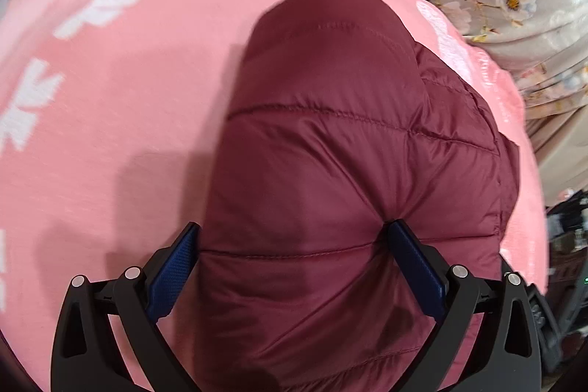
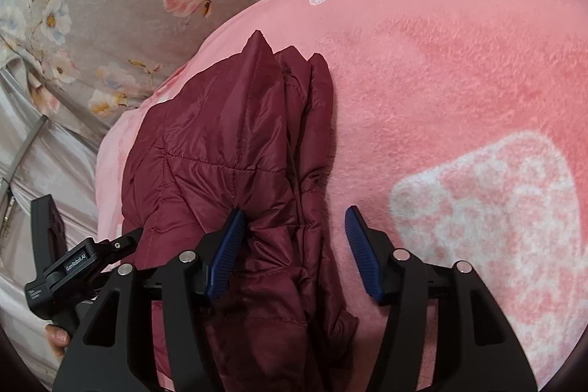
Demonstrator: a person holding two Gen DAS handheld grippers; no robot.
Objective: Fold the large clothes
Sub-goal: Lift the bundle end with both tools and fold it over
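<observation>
Here the maroon puffer jacket (image 1: 330,171) lies bunched on a pink fleece blanket (image 1: 110,135), and both grippers sit low over it, each at one side of the bundle, which suits squaring up a fold. The left gripper (image 1: 290,259) straddles a thick quilted roll: both blue pads (image 1: 172,270) press into the fabric, which puckers at the far pad, so it is clamped on the jacket across a wide span, probably to keep the padded layers from springing apart. Ahead of it the roll runs out to a rounded end on the blanket.

The right gripper (image 2: 294,245) stands parted. Its inner pad touches the jacket's rumpled edge, while the outer pad hangs over bare blanket with a clear gap, so nothing is pinched; the cloth lies slack between and beside the jaws, as if let down to rest there. Beyond the blanket's edge lies a grey floral bedsheet (image 2: 110,6).
</observation>
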